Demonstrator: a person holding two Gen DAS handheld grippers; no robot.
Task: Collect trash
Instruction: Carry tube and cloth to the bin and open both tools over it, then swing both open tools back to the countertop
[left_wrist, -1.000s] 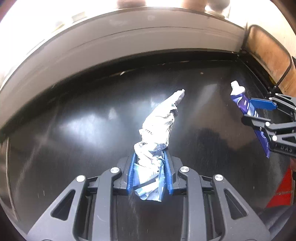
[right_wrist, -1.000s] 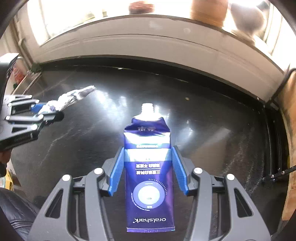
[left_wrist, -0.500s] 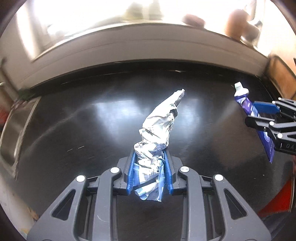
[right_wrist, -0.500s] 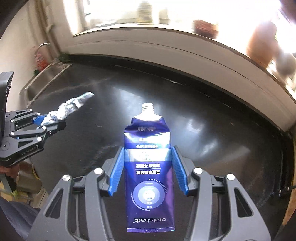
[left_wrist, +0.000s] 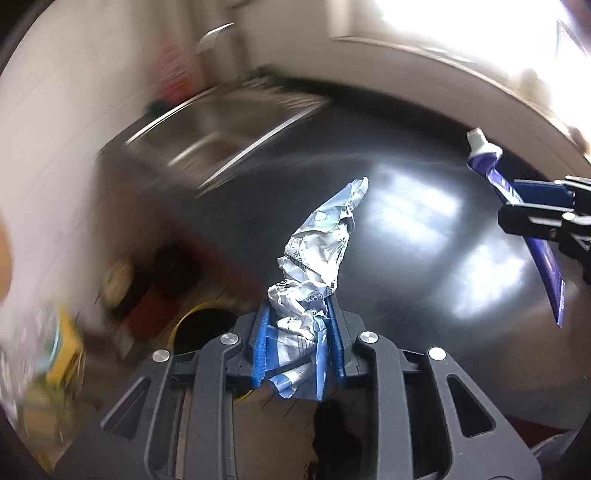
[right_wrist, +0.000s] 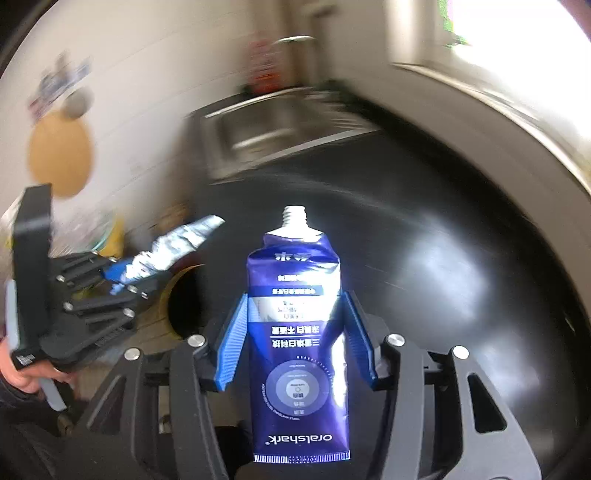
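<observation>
Both pieces of trash are in hand and look to be on their way to the dark, yellow-rimmed bin (right_wrist: 184, 306) below the counter's (left_wrist: 424, 240) left edge. The left gripper (left_wrist: 298, 341) pinches a crumpled, silvery-blue wrapper (left_wrist: 317, 254), while the right gripper (right_wrist: 297, 343) pinches a flattened, glossy purple toothpaste tube (right_wrist: 297, 332), capless with its threaded neck forward. Next, I judge, each must hang over the bin mouth before its fingers part.

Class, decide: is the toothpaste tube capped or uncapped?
Uncapped: the toothpaste tube, held by the right gripper, shows bare white threads at its nozzle.
</observation>
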